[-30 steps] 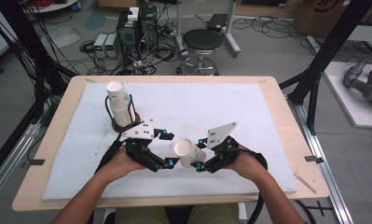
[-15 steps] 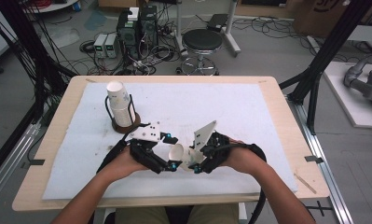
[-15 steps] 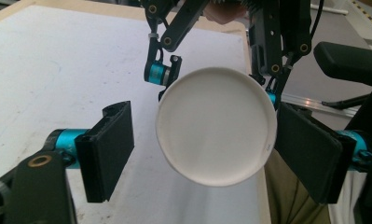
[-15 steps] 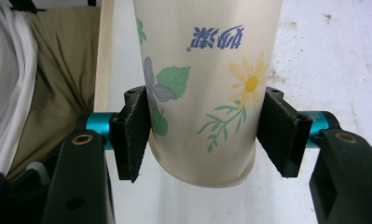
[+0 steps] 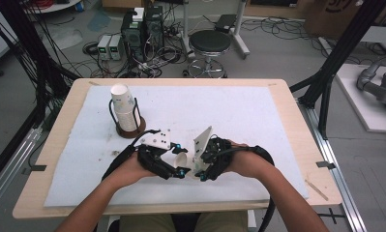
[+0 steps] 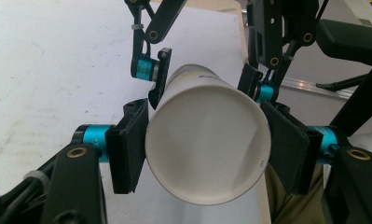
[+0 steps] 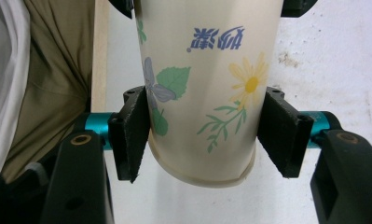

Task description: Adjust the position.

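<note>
You're holding one paper cup (image 5: pixel 177 157) w/ both grippers near the surface's (image 5: pixel 258 121) 6 o'clock edge: right gripper (image 7: pixel 203 140) clamping the base end, left gripper (image 6: pixel 207 144), jaws just closing, pinching the rim end, prob. so you're pulling nested cups apart. Cup stack (image 5: pixel 125 112) is waiting at 10 o'clock.

Lab: cabled electronics (image 5: pixel 141 30), black frame struts (image 5: pixel 343 46), stool (image 5: pixel 209 42).

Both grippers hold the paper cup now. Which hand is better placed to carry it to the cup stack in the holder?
Left. The left gripper grips the cup at its open end and is nearer the holder. The right gripper clamps the base, farther away.
</note>
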### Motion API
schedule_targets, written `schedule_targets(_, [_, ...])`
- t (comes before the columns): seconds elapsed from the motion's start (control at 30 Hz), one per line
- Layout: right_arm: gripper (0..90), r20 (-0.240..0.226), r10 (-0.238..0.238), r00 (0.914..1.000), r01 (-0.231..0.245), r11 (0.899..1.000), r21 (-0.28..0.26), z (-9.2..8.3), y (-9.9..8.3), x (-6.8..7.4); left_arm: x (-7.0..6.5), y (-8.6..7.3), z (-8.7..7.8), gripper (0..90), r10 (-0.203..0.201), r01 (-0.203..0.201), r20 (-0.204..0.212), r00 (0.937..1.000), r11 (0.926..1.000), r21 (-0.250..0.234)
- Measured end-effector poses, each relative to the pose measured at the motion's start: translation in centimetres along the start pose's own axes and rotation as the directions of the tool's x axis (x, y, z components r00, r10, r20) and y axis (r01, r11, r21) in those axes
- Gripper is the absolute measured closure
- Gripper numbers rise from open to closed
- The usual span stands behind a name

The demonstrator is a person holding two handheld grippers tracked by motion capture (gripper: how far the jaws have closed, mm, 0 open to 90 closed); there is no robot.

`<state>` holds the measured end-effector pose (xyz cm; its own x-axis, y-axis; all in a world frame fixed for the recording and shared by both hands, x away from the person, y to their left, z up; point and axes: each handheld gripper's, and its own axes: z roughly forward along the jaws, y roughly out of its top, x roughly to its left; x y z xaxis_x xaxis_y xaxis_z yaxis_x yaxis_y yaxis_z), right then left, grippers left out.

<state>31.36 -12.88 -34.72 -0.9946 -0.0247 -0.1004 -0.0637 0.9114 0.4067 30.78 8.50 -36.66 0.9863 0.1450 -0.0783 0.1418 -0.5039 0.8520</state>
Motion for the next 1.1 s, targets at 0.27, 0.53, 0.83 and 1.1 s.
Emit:
schedule_targets(0.27, [31.3,0.009,0.014,0.9999,-0.014,1.000,-0.018,0.0,-0.3,-0.1,0.0,-0.1,0.0,37.0,0.017,-0.017,-0.019,0.9997,0.9998,0.003])
schedule_targets(0.53, [21.6,0.010,0.140,0.9901,-0.133,0.959,-0.250,-1.2,-2.2,-0.3,0.5,-0.9,-1.0,37.1,-0.032,0.029,-0.032,0.9990,0.9953,-0.093])
schedule_targets(0.83, [20.6,-0.006,0.245,0.9696,-0.217,0.849,-0.482,-1.8,-4.4,0.1,0.8,-2.6,-1.9,37.1,-0.076,0.064,-0.052,0.9958,0.9775,-0.201])
schedule_targets(1.1, [19.9,-0.011,0.300,0.9539,-0.245,0.757,-0.606,-1.1,-5.9,0.8,0.7,-3.8,-2.6,37.1,-0.084,0.059,-0.077,0.9934,0.9579,-0.281])
